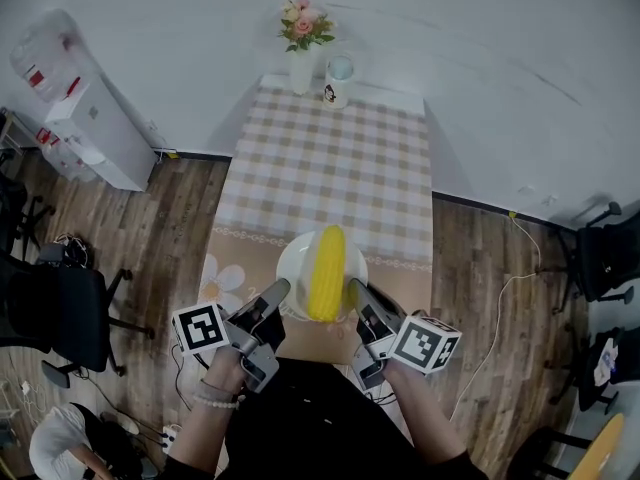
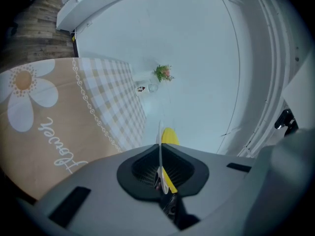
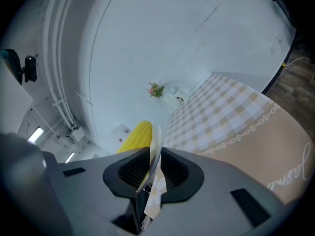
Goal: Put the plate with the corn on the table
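White wall and brown wood floor go all round a long surface [image 1: 330,168] with a checked cloth on it. At the near end the cloth turns tan, with a big white daisy printed on it.

At the far end stands a white vase [image 1: 301,68]. It has pink and cream flowers [image 1: 303,23] in it. Just to its right stands a pale mug [image 1: 338,80]. I cannot see what is inside the mug.

Over the near end of the surface is a round white plate [image 1: 292,258]. One yellow corn [image 1: 327,273] lies on it, and its tip points to the far end. Nothing else is on the plate. I cannot tell if the plate touches the cloth.

Two grippers hold the plate, one on each side. The left gripper [image 1: 280,290] is closed tight on the left rim. In the left gripper view the thin plate [image 2: 160,141] edge sits right between the dark pads, and the corn [image 2: 170,136] peeks out behind it. The right gripper [image 1: 352,286] is closed tight on the right rim. In the right gripper view the plate [image 3: 155,141] edge is pinched between the pads, with the corn [image 3: 135,136] just beside it on the left.

A white cabinet [image 1: 95,133] stands by the wall on the far left. Black chairs [image 1: 60,313] stand on the floor at the left.
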